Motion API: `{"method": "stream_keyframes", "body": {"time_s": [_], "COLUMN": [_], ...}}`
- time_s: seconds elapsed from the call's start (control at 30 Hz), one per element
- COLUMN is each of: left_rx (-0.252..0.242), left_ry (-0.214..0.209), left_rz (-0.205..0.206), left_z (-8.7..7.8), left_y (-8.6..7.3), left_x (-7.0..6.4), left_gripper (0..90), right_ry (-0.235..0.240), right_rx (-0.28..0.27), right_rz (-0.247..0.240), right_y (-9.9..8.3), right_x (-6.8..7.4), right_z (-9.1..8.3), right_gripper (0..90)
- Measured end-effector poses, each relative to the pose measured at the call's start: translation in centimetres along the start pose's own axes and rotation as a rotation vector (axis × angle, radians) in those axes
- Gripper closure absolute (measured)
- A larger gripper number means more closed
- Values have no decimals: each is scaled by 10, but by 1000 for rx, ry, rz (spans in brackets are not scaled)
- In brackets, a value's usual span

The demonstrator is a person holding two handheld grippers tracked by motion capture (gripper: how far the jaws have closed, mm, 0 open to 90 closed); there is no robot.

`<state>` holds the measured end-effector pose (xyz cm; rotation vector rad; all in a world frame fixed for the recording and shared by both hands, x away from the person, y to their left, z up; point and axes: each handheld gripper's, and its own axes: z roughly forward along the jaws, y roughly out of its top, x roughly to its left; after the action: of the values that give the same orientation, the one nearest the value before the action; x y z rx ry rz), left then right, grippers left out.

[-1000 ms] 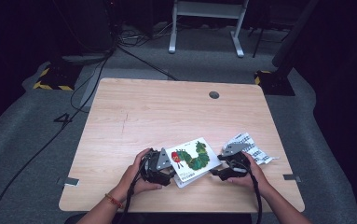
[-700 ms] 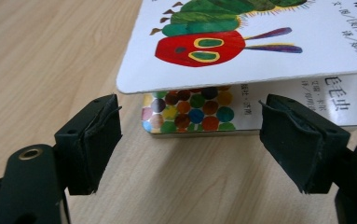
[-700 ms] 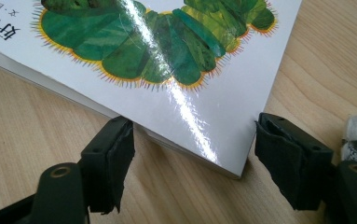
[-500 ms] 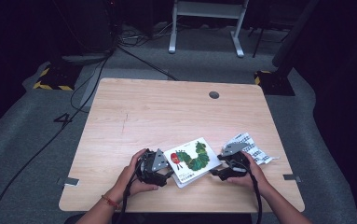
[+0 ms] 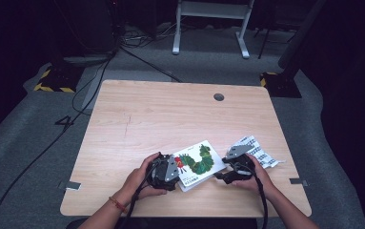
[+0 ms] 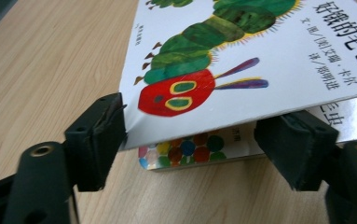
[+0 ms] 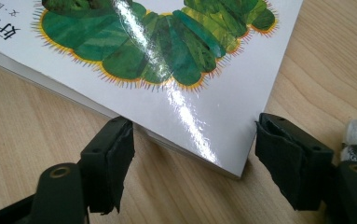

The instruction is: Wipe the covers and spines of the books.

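On the pale wooden table (image 5: pixel 170 119), the white picture book with the green caterpillar cover (image 5: pixel 197 163) lies near your edge, Chinese title characters printed beside the caterpillar. Your left gripper (image 6: pixel 204 140) is spread around its lifted cover corner; your right gripper (image 7: pixel 192 158) stands spread around the opposite corner.

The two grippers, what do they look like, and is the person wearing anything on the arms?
Both the left gripper and right gripper are black, each topped by a grey three-cornered plate and trailing a black cable. Their jaws are blocky black pads on arms with brass-ringed holes. A red-orange band circles the left wrist; forearms are bare.
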<state>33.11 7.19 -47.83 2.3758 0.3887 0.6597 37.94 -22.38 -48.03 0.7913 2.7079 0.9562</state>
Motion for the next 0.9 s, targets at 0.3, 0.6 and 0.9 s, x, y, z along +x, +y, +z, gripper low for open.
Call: {"method": "stream_keyframes", "body": {"time_s": [0.3, 0.6, 0.9], "left_rx": [5, -16, -44], "left_ry": [4, 28, 48], "left_rz": [108, 158, 131], "left_z": [-1, -5, -10], "left_y": [3, 4, 2], "left_x": [-4, -3, 5], "left_gripper": [467, 643, 821], "right_ry": [7, 24, 40], "right_rx": [-5, -13, -11], "right_rz": [8, 17, 0], "right_y": [0, 0, 2], "right_x": [-1, -3, -1], "right_z": [-1, -4, -3], "right_gripper": [280, 259, 272]}}
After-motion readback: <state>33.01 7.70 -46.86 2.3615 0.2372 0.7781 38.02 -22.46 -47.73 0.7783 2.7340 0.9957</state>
